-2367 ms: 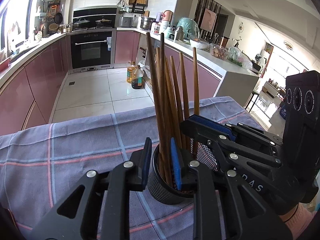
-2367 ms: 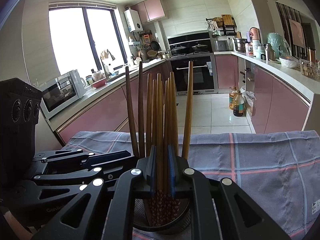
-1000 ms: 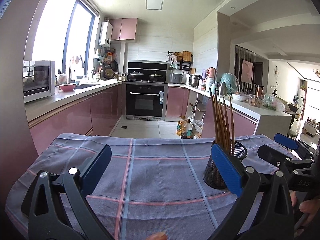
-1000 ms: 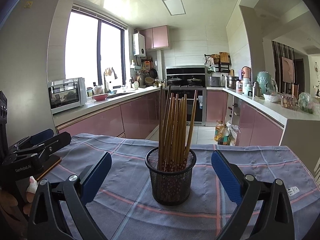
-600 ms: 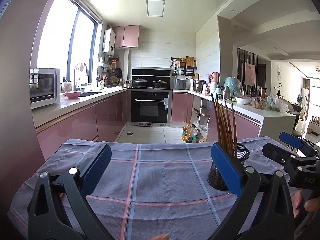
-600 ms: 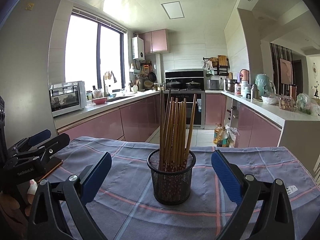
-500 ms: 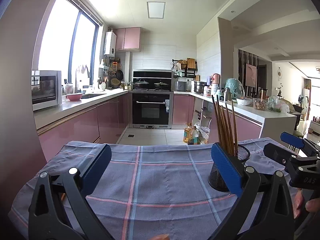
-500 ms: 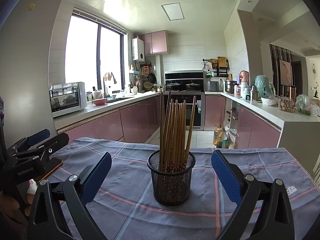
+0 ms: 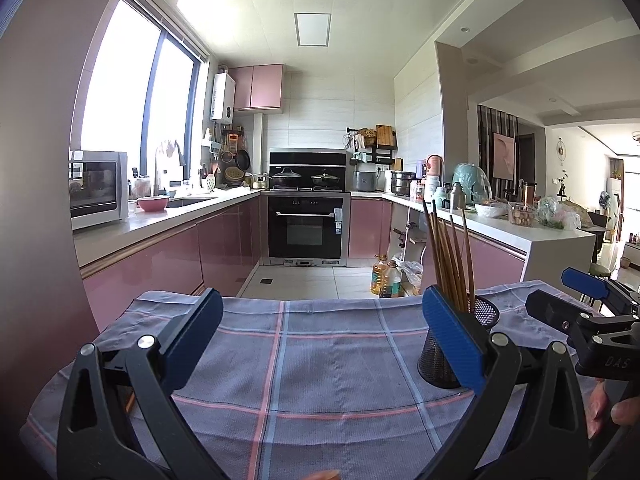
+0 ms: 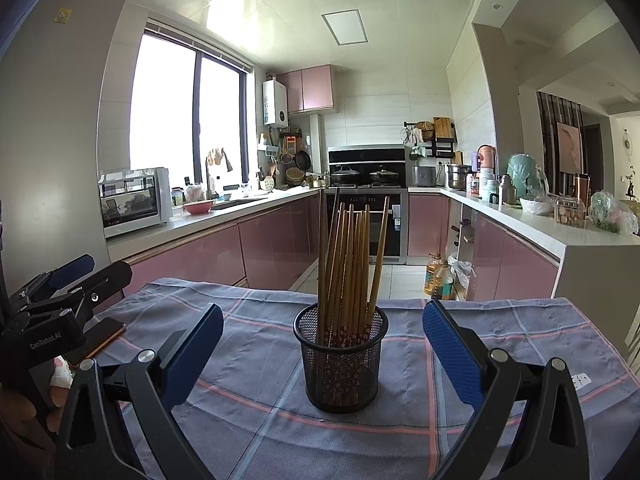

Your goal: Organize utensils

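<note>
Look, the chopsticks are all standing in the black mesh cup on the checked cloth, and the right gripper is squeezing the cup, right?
Not quite. The right gripper isn't squeezing anything: in the right wrist view it is open, its blue pads wide apart and clear of the black mesh cup. The rest is right: the chopsticks stand in the cup on the checked cloth.

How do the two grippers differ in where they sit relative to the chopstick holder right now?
The right gripper faces the holder head-on, so the holder sits centred between its fingers; the left gripper faces bare cloth, with the holder off by its right finger. The chopsticks stand fully visible to the right gripper, partly hidden to the left. Both are open, holding nothing.
</note>
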{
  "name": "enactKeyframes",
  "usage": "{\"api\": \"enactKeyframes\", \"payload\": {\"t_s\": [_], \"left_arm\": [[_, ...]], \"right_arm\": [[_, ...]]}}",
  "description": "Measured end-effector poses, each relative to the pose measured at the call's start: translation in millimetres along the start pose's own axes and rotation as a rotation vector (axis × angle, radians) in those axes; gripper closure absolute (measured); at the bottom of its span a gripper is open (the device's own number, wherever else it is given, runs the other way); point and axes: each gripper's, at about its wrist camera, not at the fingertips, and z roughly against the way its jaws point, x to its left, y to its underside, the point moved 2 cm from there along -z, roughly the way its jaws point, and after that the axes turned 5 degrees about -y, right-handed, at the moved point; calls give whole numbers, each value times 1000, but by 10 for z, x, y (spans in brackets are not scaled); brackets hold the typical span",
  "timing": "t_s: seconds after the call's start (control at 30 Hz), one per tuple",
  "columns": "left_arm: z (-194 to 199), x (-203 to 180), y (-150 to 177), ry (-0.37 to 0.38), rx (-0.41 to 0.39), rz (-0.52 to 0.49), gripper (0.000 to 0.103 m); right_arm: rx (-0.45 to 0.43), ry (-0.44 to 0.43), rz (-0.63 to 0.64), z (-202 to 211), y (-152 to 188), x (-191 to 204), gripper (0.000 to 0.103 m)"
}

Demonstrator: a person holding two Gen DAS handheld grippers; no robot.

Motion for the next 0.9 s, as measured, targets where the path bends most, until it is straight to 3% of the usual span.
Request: {"api": "enactKeyframes", "payload": {"t_s": [0.9], "left_arm": [[61,-22,9,-11,-10,-5,5]], "right_arm": [[-4,2,-3,-15,-21,-1,7]]}}
